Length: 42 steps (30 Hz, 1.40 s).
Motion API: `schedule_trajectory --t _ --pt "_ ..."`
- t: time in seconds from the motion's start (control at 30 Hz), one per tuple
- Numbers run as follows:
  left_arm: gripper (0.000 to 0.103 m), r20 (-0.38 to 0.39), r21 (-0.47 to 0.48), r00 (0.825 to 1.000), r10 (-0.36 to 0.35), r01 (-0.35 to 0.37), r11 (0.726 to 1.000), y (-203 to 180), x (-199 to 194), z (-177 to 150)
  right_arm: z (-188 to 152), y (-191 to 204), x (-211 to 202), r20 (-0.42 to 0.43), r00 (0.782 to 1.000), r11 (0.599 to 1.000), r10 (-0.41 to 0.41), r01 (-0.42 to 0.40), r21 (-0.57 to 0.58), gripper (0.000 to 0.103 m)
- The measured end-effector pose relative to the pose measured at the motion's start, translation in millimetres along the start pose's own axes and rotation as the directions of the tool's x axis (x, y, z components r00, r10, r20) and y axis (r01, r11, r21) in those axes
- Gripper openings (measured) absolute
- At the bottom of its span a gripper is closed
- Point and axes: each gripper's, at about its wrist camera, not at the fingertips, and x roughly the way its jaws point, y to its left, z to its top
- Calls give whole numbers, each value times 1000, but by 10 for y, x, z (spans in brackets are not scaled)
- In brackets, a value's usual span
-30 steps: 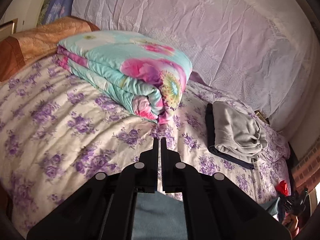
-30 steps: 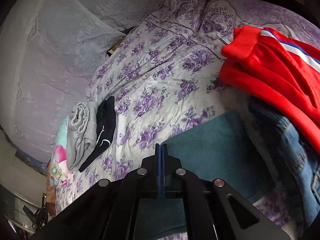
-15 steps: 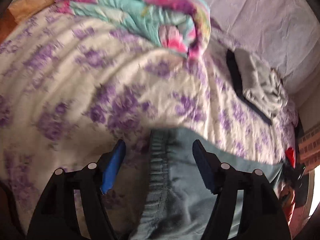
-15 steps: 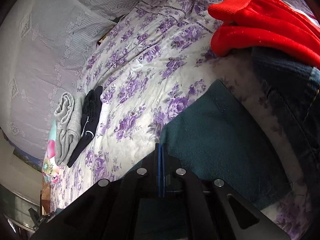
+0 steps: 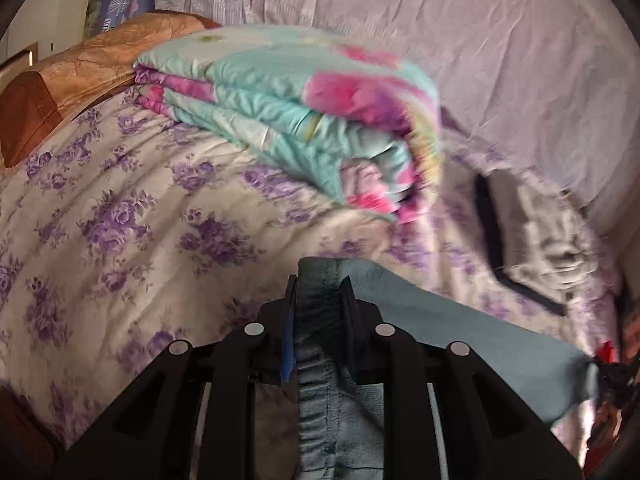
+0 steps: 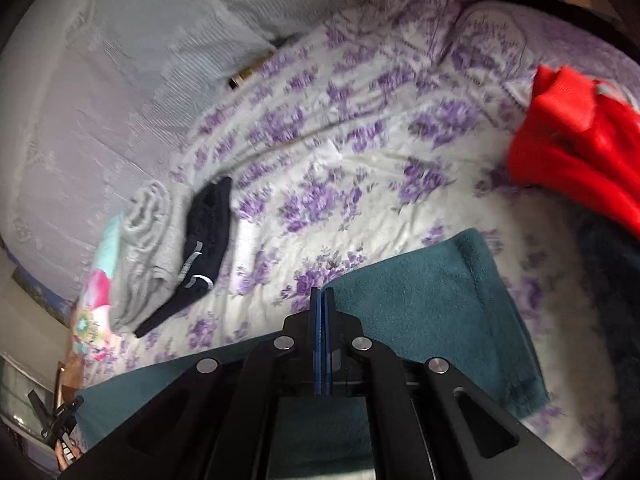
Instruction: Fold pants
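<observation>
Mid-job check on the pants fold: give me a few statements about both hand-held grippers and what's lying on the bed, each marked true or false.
1. The left hand-held gripper is clamped on the elastic waistband of the teal pants. True.
2. The right hand-held gripper is wide open. False: its blue pads are pressed together, over the pants.
3. A folded floral quilt lies on the bedsheet. True.
4. The red garment lies on top of the grey folded clothes. False: they lie far apart.

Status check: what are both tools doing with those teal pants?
Left tool shut on teal pants waistband. Right tool shut, pants beneath it. Red garment lies beside.
</observation>
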Motion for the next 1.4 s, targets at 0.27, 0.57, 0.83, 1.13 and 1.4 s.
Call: schedule_trajectory --t 0.27,0.57,0.83,1.13,1.4 --pt "51 -84 -35 993 -84 82 996 161 -7 -253 -43 -103 -263 11 999 999 41 -41 24 29" --pt "66 -124 -31 975 -183 181 983 536 -926 -833 -689 -205 -1676 50 994 992 94 -90 -88 38" --pt "66 -220 -139 927 -304 278 950 849 -1175 -1629 -1584 -534 -2547 33 996 989 88 -83 -118 52" --pt "68 -158 -176 928 -338 310 934 569 -1004 -1645 -1991 -639 -2792 10 983 982 185 -184 -49 52" --pt "3 -68 -305 924 -375 339 890 851 -978 -1738 -2370 -876 -3063 -48 989 990 141 -142 -11 52"
